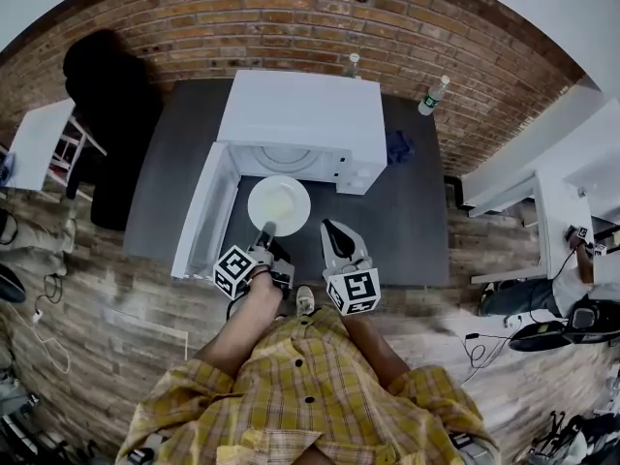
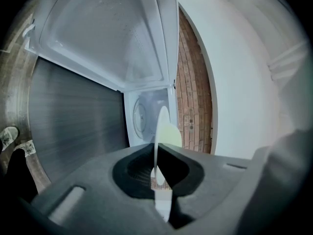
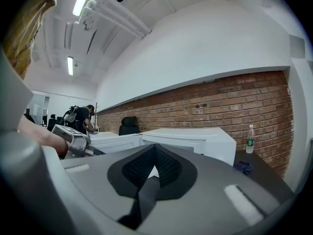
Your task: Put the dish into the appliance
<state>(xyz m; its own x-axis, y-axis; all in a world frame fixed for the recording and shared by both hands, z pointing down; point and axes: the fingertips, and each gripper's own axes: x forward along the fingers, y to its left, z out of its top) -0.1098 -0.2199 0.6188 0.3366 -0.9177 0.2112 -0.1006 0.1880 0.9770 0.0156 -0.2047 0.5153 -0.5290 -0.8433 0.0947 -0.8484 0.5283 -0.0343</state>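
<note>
A white microwave (image 1: 295, 114) stands on a dark grey table (image 1: 417, 221), its door (image 1: 203, 211) swung open to the left. A round white plate (image 1: 279, 204) hovers level just in front of the open cavity. My left gripper (image 1: 266, 231) is shut on the plate's near rim. In the left gripper view the plate (image 2: 164, 131) shows edge-on, pinched in my left gripper (image 2: 157, 173), with the glass turntable (image 2: 142, 116) beyond it. My right gripper (image 1: 334, 231) sits to the right of the plate, apart from it. In its own view my right gripper (image 3: 155, 168) is shut on nothing, facing the microwave (image 3: 195, 141).
Two bottles (image 1: 435, 95) (image 1: 354, 63) stand at the back of the table by the brick wall. A blue cloth (image 1: 398, 146) lies to the right of the microwave. A black chair (image 1: 107, 95) is at the left, a white desk (image 1: 552, 211) at the right.
</note>
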